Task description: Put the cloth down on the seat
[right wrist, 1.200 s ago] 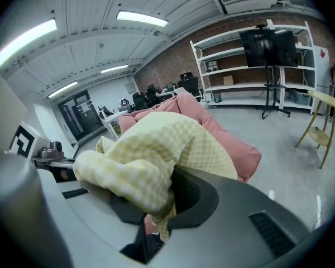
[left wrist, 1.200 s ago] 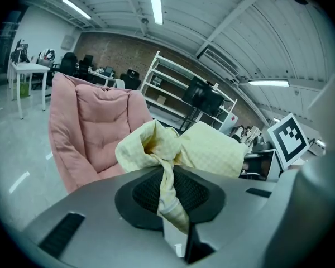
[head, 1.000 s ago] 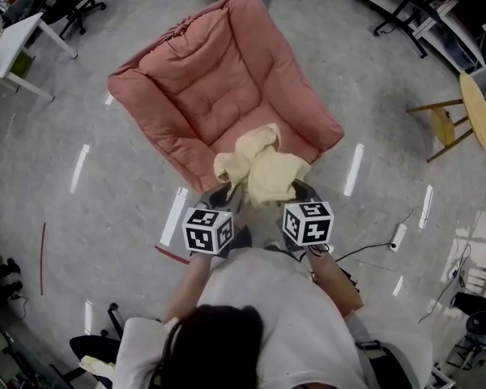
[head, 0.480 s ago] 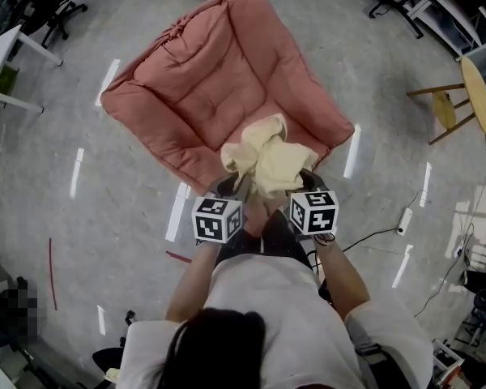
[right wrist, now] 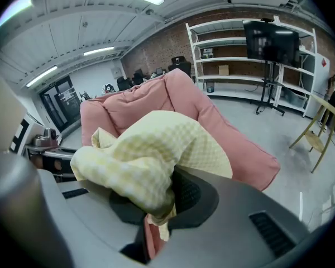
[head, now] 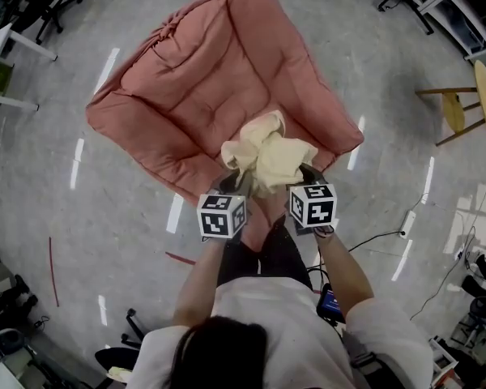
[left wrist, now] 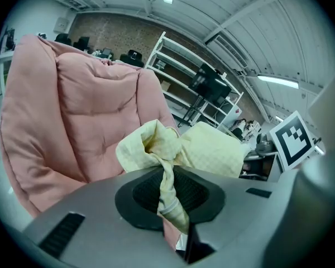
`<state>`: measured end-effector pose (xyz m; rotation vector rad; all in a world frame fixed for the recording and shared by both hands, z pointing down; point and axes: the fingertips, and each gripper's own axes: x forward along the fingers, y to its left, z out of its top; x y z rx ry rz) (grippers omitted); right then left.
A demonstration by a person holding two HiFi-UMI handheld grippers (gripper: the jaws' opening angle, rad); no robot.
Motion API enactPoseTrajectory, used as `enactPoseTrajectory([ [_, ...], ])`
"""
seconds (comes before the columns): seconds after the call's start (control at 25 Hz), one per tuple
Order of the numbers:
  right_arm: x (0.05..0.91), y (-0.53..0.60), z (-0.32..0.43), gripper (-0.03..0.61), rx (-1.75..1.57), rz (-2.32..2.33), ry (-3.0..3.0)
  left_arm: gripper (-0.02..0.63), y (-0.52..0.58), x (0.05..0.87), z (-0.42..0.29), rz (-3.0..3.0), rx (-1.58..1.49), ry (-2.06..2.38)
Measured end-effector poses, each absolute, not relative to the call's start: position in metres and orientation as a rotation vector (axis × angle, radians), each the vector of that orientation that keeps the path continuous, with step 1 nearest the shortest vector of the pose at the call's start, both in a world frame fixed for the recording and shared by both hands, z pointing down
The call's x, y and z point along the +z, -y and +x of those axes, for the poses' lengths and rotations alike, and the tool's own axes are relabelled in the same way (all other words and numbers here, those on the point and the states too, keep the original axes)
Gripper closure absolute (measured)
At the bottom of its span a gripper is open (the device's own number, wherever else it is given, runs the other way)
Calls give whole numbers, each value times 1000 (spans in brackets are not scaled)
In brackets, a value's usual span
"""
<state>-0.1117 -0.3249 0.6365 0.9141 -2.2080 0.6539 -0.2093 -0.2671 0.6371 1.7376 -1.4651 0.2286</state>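
A pale yellow checked cloth (head: 267, 154) hangs bunched between my two grippers, over the front edge of a pink cushioned seat (head: 202, 79). My left gripper (head: 233, 186) is shut on one twisted corner of the cloth (left wrist: 167, 175). My right gripper (head: 301, 178) is shut on another bunched part of the cloth (right wrist: 148, 172). In the left gripper view the seat (left wrist: 72, 110) rises behind the cloth; in the right gripper view the seat (right wrist: 212, 116) lies just beyond it. The cloth covers the tips of both pairs of jaws.
A wooden stool (head: 470, 104) stands on the grey floor at the right. A white cable and power strip (head: 405, 225) lie on the floor right of me. A white desk (head: 0, 63) and office chairs stand at the far left. Shelving (right wrist: 251, 54) lines the brick wall.
Both grippers have moved forward and lower with the cloth, which now hangs further over the seat's front edge. The grip on the cloth is unchanged.
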Motion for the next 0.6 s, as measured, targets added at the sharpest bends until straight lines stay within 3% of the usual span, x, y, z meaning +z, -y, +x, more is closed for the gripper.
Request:
enactPoseTrajectory([
  [0.6, 796, 374, -116, 515, 721, 774, 2029, 549, 315, 787, -215, 1528, 255, 1404],
])
